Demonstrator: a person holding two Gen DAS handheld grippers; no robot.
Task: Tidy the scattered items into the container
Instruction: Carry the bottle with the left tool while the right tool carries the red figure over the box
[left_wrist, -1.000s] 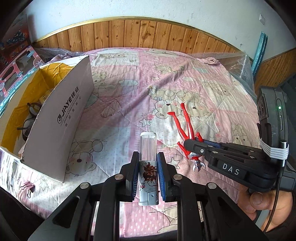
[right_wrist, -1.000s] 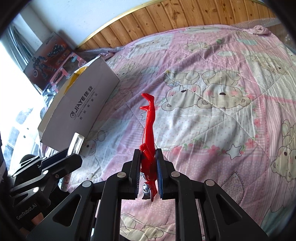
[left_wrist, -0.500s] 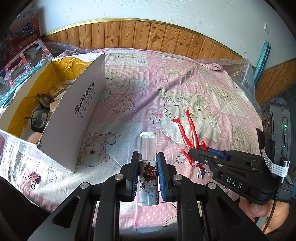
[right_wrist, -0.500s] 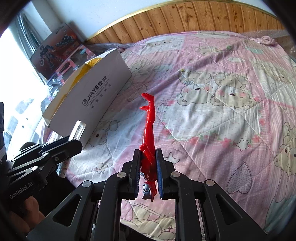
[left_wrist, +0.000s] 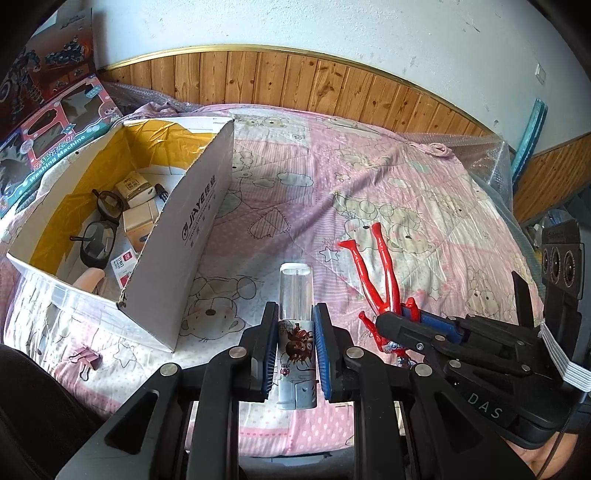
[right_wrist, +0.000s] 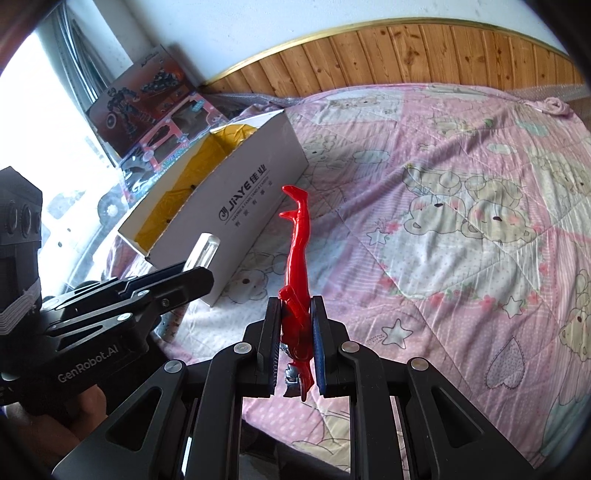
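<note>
You are carrying 2 items: your left gripper (left_wrist: 294, 345) is clamping the clear tube (left_wrist: 295, 295), your right gripper (right_wrist: 294, 341) the red figure (right_wrist: 297, 258). Lift both over the near wall of the cardboard box (left_wrist: 192, 236) before releasing. Glasses (left_wrist: 98, 236) are lying inside; a binder clip (left_wrist: 88, 360) is waiting outside.

Bed (left_wrist: 369, 173) with box (left_wrist: 192, 236), clip (left_wrist: 86, 360)

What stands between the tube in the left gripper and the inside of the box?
Only the cardboard box's near white wall, between the clear tube in the left gripper and the open top. It must be cleared from above; nothing else visible blocks it.
</note>
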